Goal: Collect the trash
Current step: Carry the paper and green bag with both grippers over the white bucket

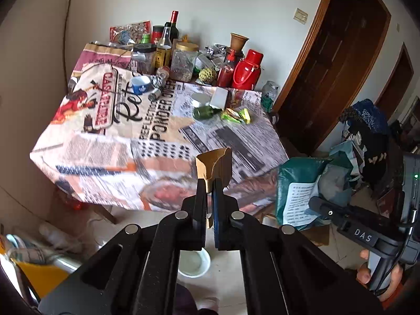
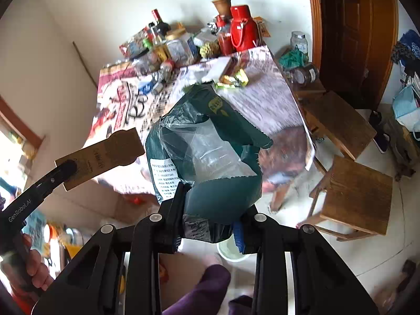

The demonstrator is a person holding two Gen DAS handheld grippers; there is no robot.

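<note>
Left hand-held gripper point(image 1: 210, 186): clamped on a flat brown cardboard piece point(image 1: 214, 165).
Right hand-held gripper point(image 2: 210, 210): gripping a dark green plastic bag point(image 2: 210, 152).
Beyond both: newspaper-print bench point(image 1: 157, 141).

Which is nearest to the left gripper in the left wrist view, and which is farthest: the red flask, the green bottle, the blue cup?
From the left gripper, which holds a cardboard piece:
1. Green bottle, lying mid-table, slightly right.
2. Blue cup, farther back on the left.
3. Red flask, standing at the far right edge.
</note>
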